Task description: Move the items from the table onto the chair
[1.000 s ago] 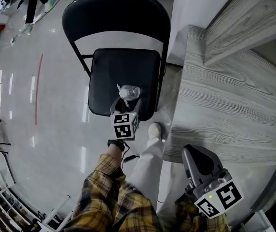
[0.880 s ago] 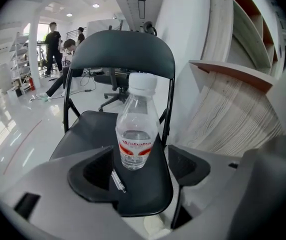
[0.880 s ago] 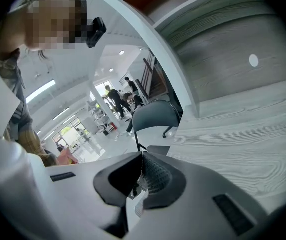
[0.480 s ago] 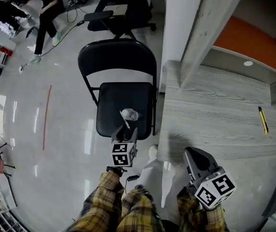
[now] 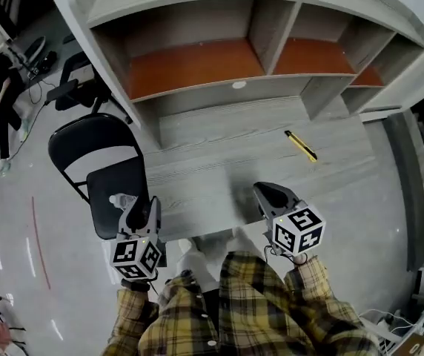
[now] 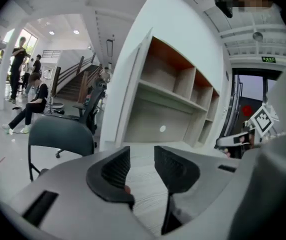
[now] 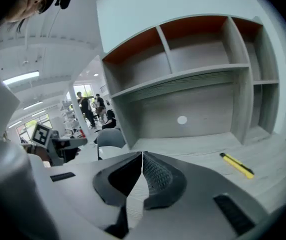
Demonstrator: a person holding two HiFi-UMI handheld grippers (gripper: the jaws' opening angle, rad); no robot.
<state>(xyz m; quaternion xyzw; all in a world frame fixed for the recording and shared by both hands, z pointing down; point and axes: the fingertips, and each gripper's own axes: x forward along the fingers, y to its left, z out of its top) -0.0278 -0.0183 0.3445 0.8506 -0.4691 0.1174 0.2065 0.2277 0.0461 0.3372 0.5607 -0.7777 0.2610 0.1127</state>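
Now the left gripper (image 5: 144, 210) is closing its empty jaws, 1 bottle (image 5: 122, 200) lying on the chair (image 5: 93, 143). The right gripper (image 5: 271, 196), pressed together and empty, is probably going to need opening over the yellow cutter (image 5: 301, 146).

Matt grey woodgrain table (image 5: 219, 154) — matt black chair (image 5: 86, 136) — glossy floor (image 5: 12, 243).

In the head view my left gripper (image 5: 142, 209), jaws closing with nothing between them, covers part of the bottle (image 5: 122, 200) on the chair (image 5: 93, 136), so only a bit shows. Can't tell if the seat's right edge runs under the table (image 5: 219, 176). The yellow tool (image 5: 301, 146) is too small to name for sure.
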